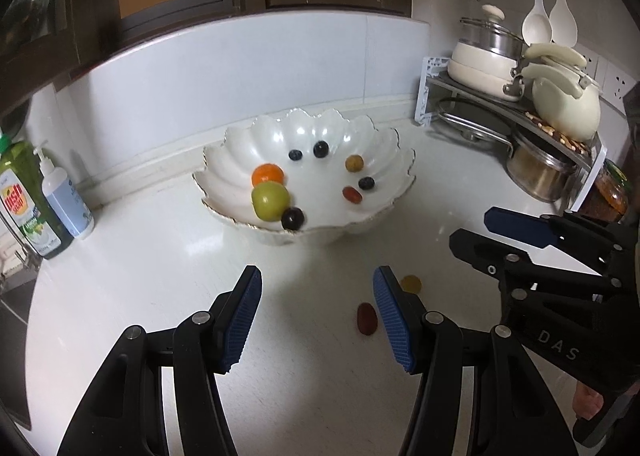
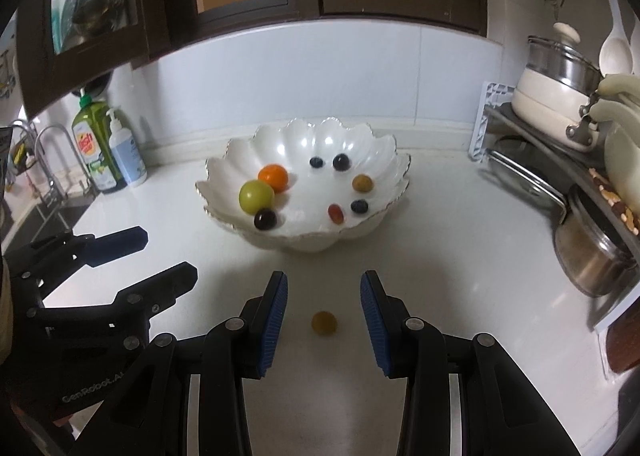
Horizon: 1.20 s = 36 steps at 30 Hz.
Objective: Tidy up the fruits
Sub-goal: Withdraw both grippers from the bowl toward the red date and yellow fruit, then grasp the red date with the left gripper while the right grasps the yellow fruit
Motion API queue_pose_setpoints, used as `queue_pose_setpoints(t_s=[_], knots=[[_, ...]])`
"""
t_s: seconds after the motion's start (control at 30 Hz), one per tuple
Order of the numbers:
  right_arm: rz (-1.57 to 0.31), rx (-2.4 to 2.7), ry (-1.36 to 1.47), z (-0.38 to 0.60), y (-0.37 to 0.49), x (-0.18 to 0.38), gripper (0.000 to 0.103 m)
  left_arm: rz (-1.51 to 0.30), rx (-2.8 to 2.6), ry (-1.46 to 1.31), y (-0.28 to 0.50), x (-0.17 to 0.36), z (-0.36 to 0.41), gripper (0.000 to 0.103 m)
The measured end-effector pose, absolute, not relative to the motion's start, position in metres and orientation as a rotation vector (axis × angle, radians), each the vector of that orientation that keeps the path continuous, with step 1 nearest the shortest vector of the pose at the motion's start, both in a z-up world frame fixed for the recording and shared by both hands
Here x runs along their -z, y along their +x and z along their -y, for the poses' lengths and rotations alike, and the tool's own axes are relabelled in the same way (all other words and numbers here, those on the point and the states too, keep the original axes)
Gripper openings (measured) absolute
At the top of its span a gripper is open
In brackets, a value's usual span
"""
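A white scalloped bowl (image 1: 224,143) (image 2: 384,151) sits on the counter and holds several fruits: an orange (image 1: 267,174), a green one (image 1: 270,200), dark grapes and blueberries, a red grape (image 1: 352,194) and a tan one (image 1: 354,163). On the counter in front lie a yellow-brown grape (image 1: 411,283) (image 2: 324,322) and a red grape (image 1: 366,318). My left gripper (image 1: 318,320) is open and empty, with the red grape just inside its right finger. My right gripper (image 2: 324,326) is open around the yellow-brown grape, not touching it. It also shows in the left wrist view (image 1: 476,228).
Dish soap (image 1: 24,195) and a pump bottle (image 1: 66,199) stand at the left by the sink (image 2: 44,211). A rack (image 1: 508,107) with pots, lids and a kettle fills the right corner. A steel pot (image 2: 592,256) sits under it. A jar (image 1: 610,195) is beside it.
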State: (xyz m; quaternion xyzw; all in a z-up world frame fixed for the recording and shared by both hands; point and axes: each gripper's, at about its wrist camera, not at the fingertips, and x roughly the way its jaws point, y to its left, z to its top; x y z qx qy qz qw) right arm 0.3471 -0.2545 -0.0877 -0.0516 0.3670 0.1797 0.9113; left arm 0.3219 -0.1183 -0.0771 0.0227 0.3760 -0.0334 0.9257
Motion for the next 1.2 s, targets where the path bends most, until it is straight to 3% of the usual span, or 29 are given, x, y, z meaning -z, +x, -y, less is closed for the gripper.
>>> queue_pose_setpoints(t_s=[0.4, 1.2], knots=[[-0.807, -0.424, -0.153, 0.25, 0.352, 0.115, 0.039, -0.78, 0.076, 0.037, 0.315, 0.106, 0.125, 0.057], [-0.889, -0.511, -0.191, 0.248, 0.382, 0.163, 0.039, -0.895, 0.139, 0.01, 0.338, 0.163, 0.143, 0.038]])
